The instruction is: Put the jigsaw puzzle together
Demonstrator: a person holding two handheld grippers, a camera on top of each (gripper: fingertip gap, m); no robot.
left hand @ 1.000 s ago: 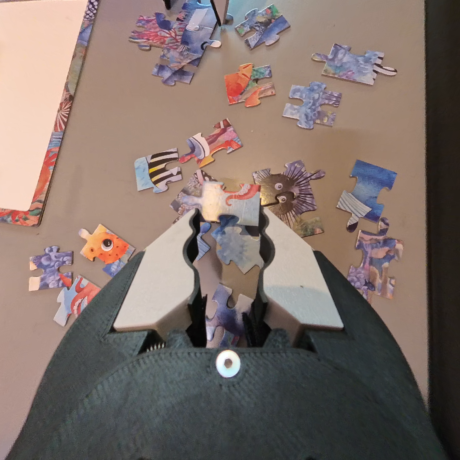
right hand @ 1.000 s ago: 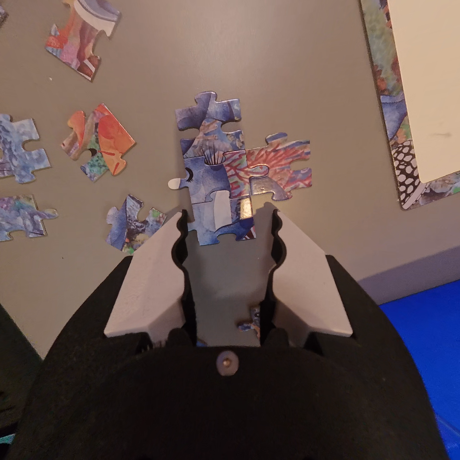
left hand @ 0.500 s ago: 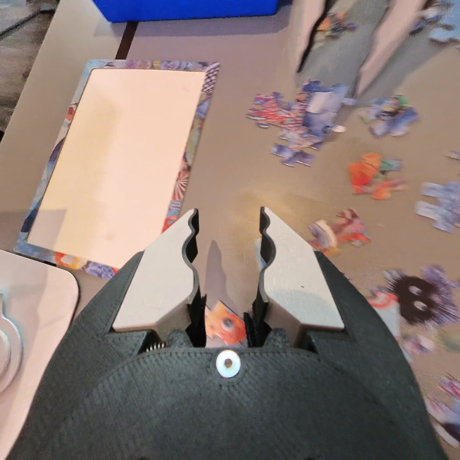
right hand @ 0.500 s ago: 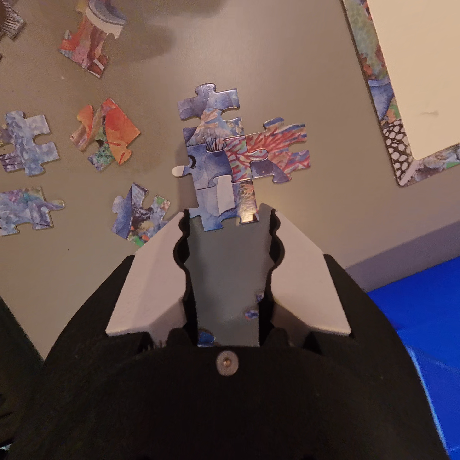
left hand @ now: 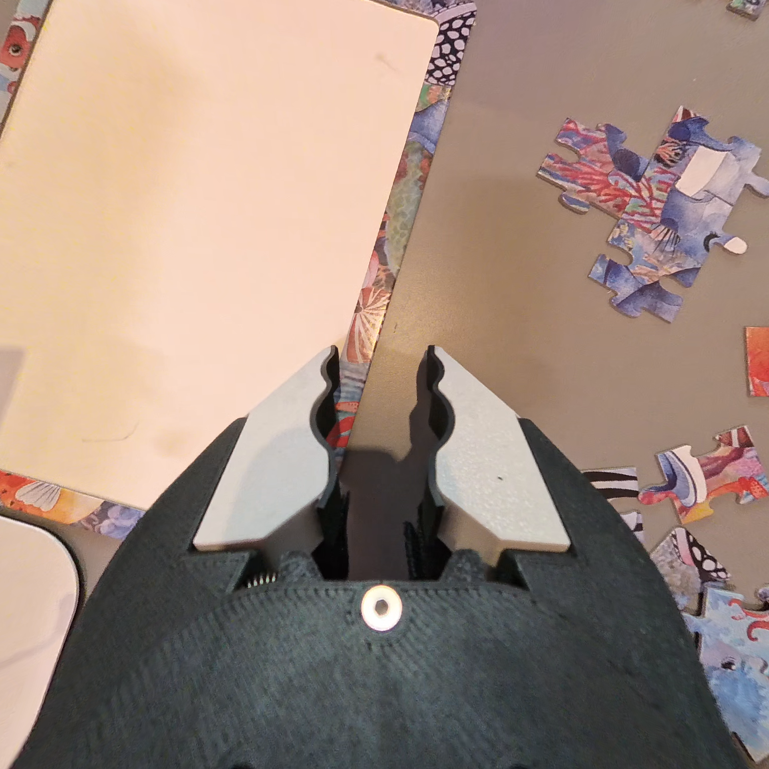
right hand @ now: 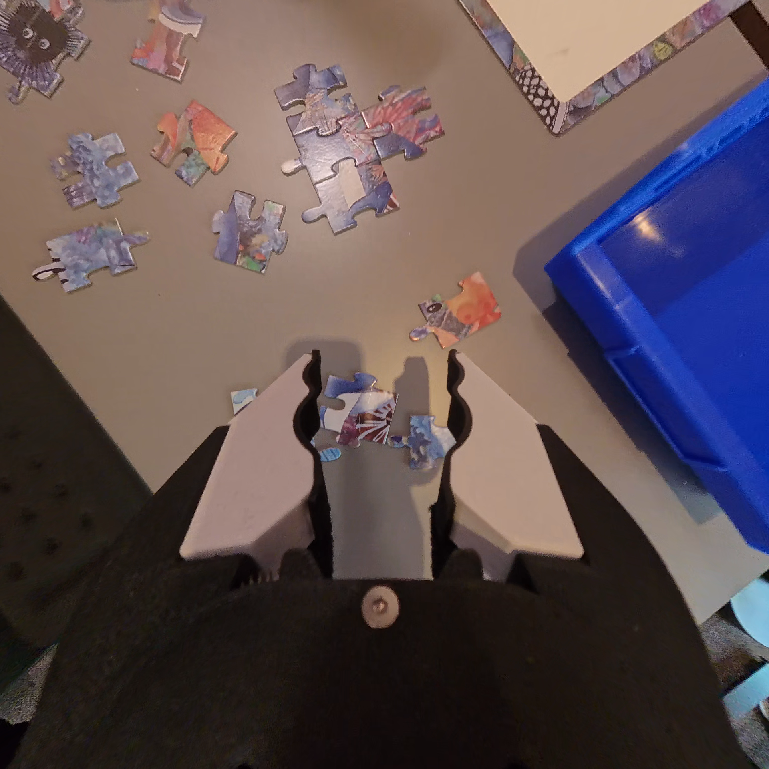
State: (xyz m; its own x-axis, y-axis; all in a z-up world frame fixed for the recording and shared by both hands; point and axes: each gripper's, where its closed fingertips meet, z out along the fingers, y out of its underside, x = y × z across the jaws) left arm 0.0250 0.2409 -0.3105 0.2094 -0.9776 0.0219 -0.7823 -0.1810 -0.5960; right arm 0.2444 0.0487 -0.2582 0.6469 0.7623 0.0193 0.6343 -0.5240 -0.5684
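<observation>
The puzzle frame tray [left hand: 399, 199] with a cream inside and a printed border lies at the left in the left wrist view; its corner shows in the right wrist view [right hand: 537, 87]. A joined cluster of several blue and red pieces [left hand: 661, 208] lies to its right and shows in the right wrist view [right hand: 353, 145]. My left gripper [left hand: 380, 358] is open and empty over the tray's right edge. My right gripper [right hand: 383, 362] is open and empty above a blue, white and maroon piece [right hand: 362, 412] and a small blue piece [right hand: 424, 441].
A blue plastic bin [right hand: 682, 291] stands at the right. Loose pieces lie on the grey table [right hand: 291, 312]: an orange one [right hand: 462, 312], a black urchin one [right hand: 33, 45], several blue ones. A white rounded object [left hand: 29, 624] sits at the left. The table edge runs along the left [right hand: 62, 374]. Spacing between my two grippers at the tips: around 30 cm. From my right tips it is roughly 7 cm to the small blue piece [right hand: 424, 441]; from my left, 35 cm.
My left gripper has let go of the octopus piece and swung left to the tray's right edge. My right gripper has pulled back from the joined cluster to over two nearer pieces.
</observation>
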